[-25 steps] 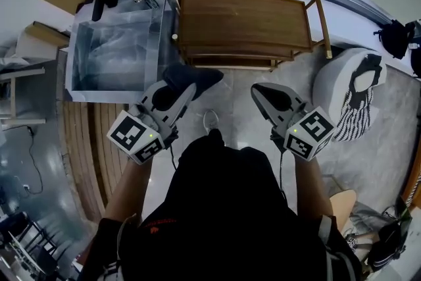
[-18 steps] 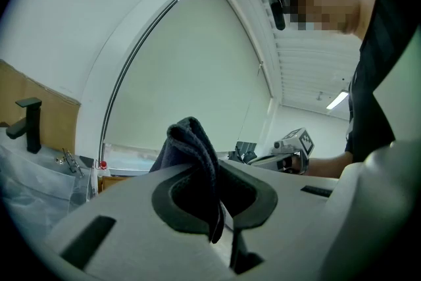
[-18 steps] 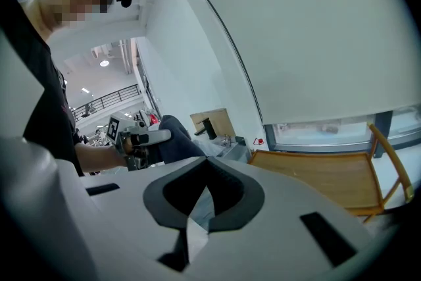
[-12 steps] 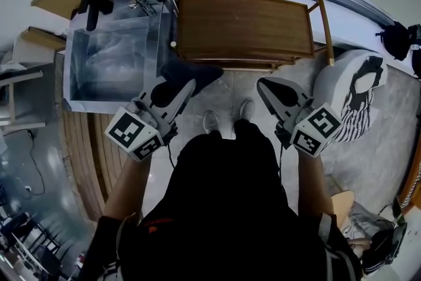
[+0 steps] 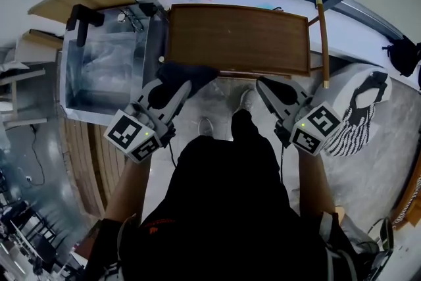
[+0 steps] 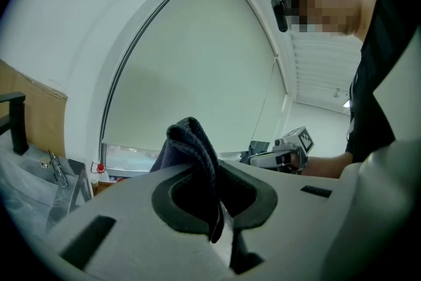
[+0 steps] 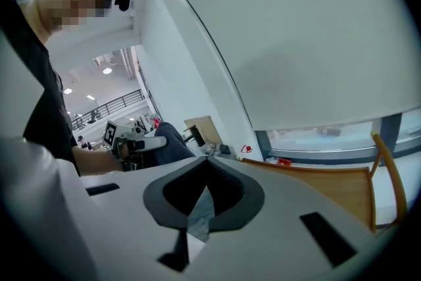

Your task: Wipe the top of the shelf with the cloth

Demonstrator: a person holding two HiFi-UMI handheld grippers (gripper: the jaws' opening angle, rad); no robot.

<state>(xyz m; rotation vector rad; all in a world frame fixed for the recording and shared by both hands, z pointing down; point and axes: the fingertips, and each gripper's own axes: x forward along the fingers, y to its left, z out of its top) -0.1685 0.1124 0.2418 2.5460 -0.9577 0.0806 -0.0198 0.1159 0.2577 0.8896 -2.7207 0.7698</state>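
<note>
Your cloth [image 5: 197, 72] is dark blue, the shelf [image 5: 240, 39] is brown with wood grain, your left gripper [image 5: 176, 90] and right gripper [image 5: 268, 87] are pale grey with black-and-white square markers, and your shirt [image 5: 223, 207] is black.

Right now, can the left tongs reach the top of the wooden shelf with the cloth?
Probably yes. The left tongs are shut on the cloth, which is by the near edge of the shelf top, towards its left end. Nothing lies on the top, so the way looks free.
</note>
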